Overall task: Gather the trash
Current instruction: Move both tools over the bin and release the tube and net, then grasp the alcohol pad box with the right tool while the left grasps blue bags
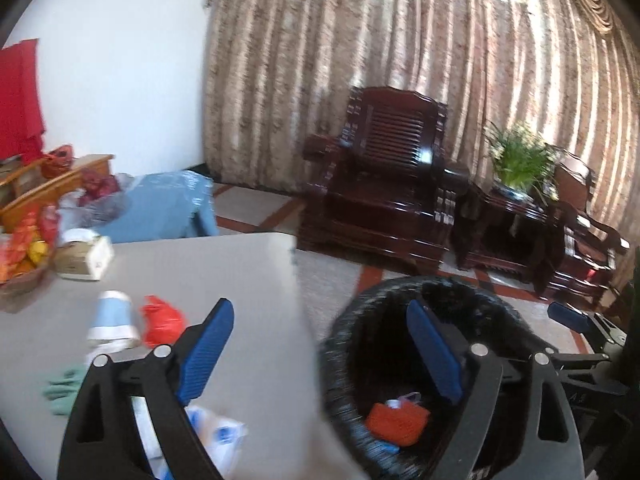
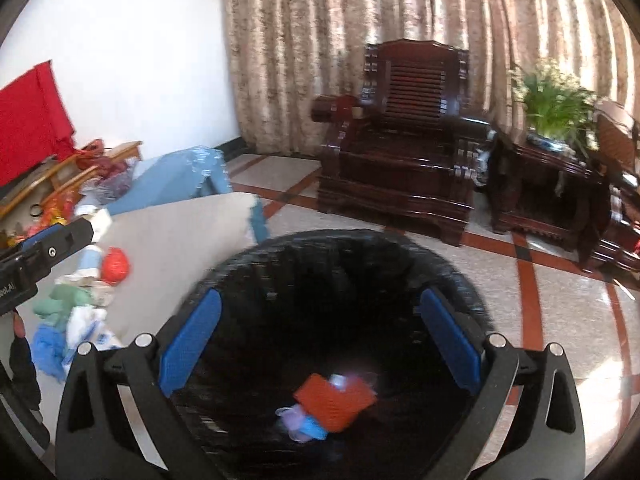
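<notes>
Our left gripper [image 1: 320, 344] stands wide open with nothing between its blue pads, one finger over the table's right edge and the other over the bin. Our right gripper [image 2: 320, 336] is spread just as wide and empty, hanging directly above the bin's mouth.

On the grey table [image 1: 224, 280], at its far left edge, we see a basket of orange packets [image 1: 20, 260] and a tissue box [image 1: 84, 258] beside it. Nearer the middle lie a pale blue paper cup [image 1: 114, 318] on its side and a crumpled red bag [image 1: 162, 320] just beside it. Toward the near left edge sit a green glove [image 1: 62, 390] and a white and blue wrapper [image 1: 218, 434].

Just off the table's right edge stands the black-lined trash bin [image 2: 348, 248]. At its bottom lie an orange piece [image 2: 336, 400] with blue and lilac scraps touching it.

Beyond, on the tiled floor, we see a dark wooden armchair [image 2: 404, 136], a potted plant [image 2: 556, 100] on a side table to its right, and patterned curtains [image 2: 360, 8] behind.
</notes>
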